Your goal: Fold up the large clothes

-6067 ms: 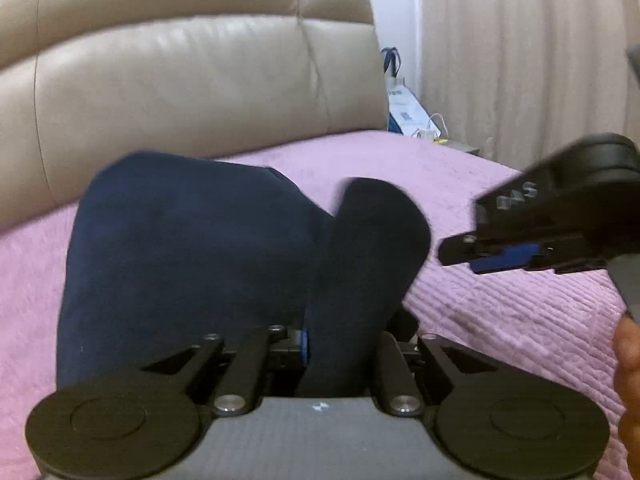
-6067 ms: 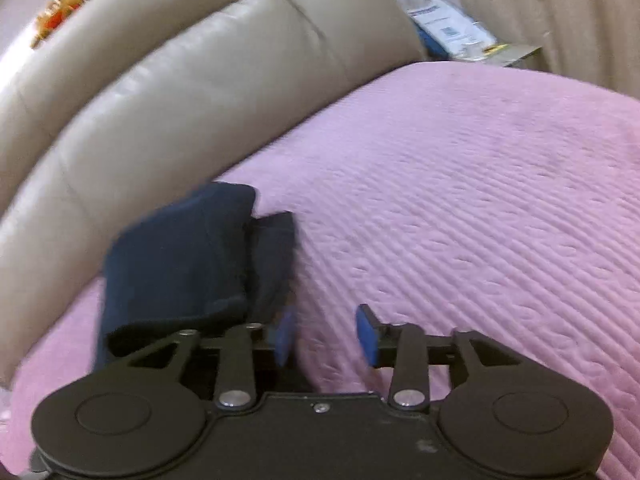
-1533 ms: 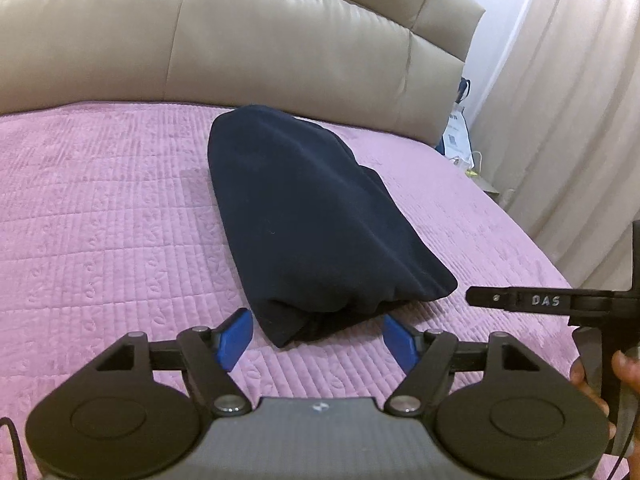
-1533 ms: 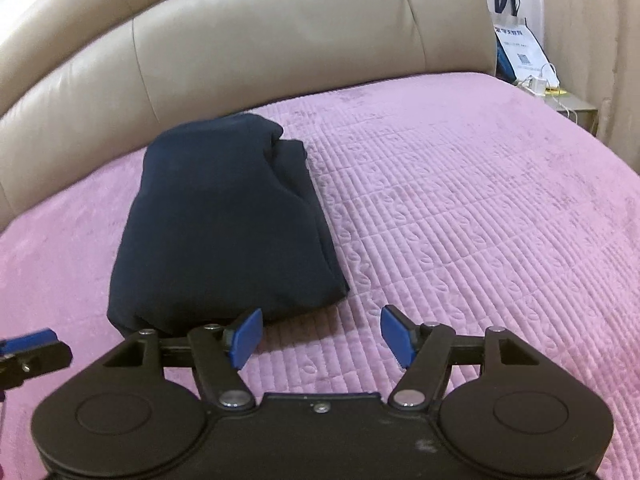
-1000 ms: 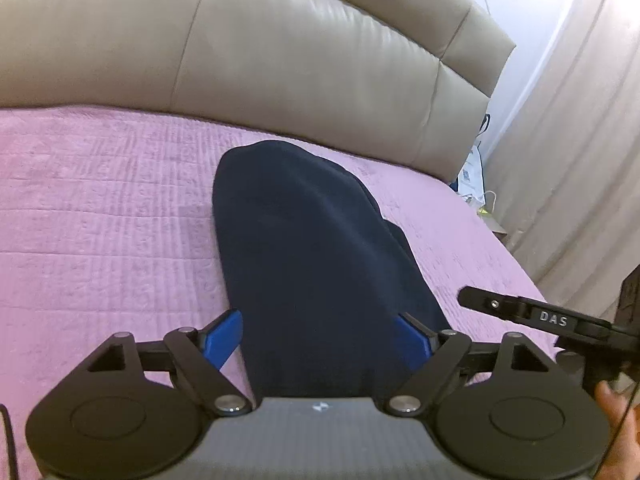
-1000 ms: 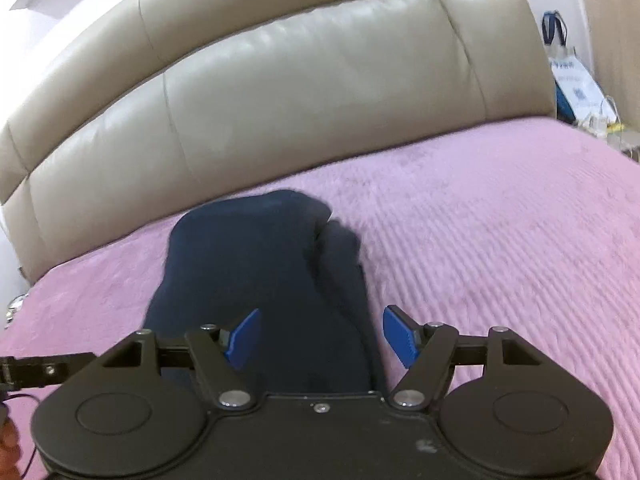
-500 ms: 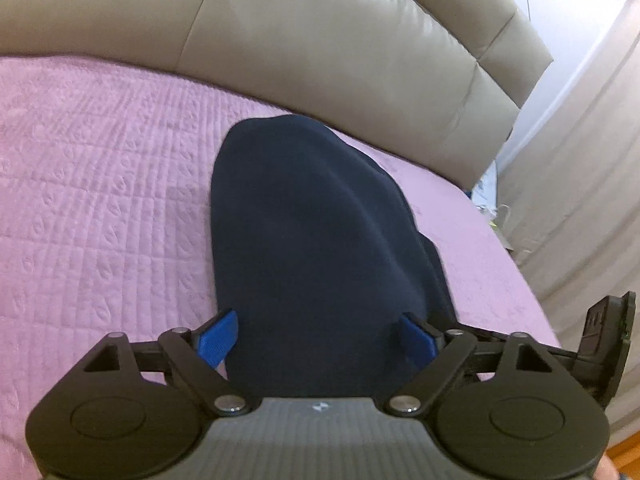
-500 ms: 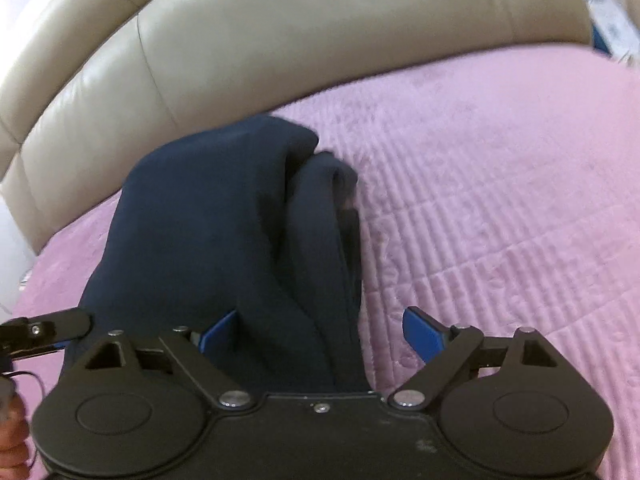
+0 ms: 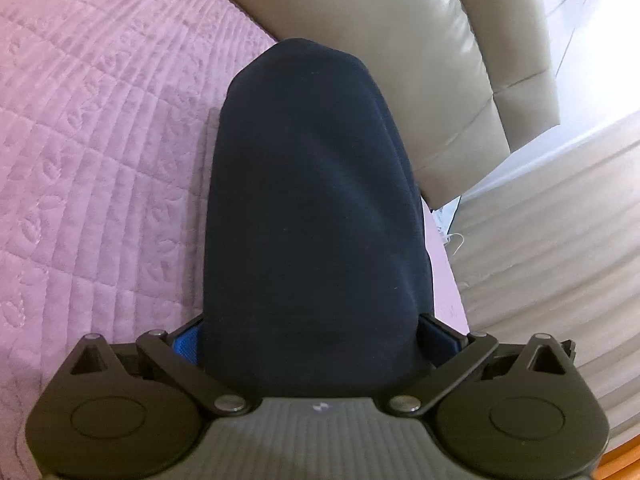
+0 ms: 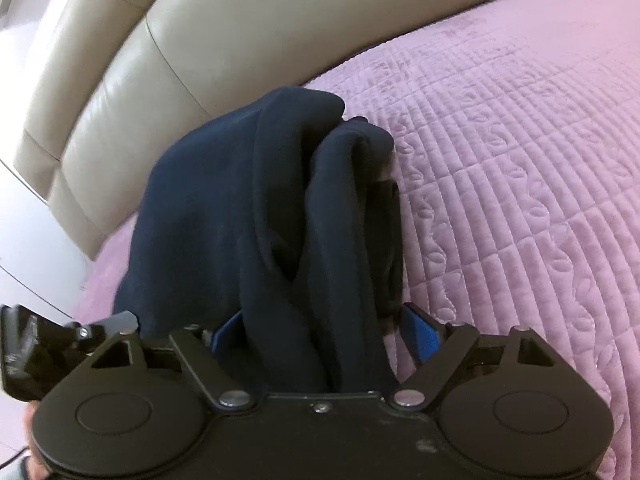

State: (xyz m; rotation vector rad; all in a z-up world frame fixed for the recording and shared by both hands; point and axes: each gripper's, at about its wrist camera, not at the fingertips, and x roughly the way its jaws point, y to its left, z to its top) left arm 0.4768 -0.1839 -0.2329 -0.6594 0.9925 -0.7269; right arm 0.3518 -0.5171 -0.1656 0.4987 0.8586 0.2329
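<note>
Navy bundle [image 9: 316, 216]: folded dark cloth lay on the pink quilt, its near end pushed in between the jaws of both tools, its far end close to the headboard.
Left gripper [image 9: 316, 332]: nearest in its own view; jaws spread about as wide as they go and just widened further, the blue pads flanking the near end of the bundle. Whether the pads pressed the cloth could not be told; more likely they only straddled it, ready to clamp the whole thickness.
Right gripper [image 10: 320, 330]: jaws also spread wide after a slight closing, set around the bundle's right edge, where loose layered folds showed. A gap stood between the right pad and the cloth, so nothing was gripped.
Reason for placing: two tools side by side at the same near end suggest the whole stack was to be taken at once, so the layers would not slip apart.
Pink quilt [image 10: 520, 140]: stitched cover spreading right and far, bearing the bundle.
Headboard [image 10: 280, 12]: beige padded leather, farthest back.
Curtain [image 9: 560, 240]: pale drape at far right.
</note>
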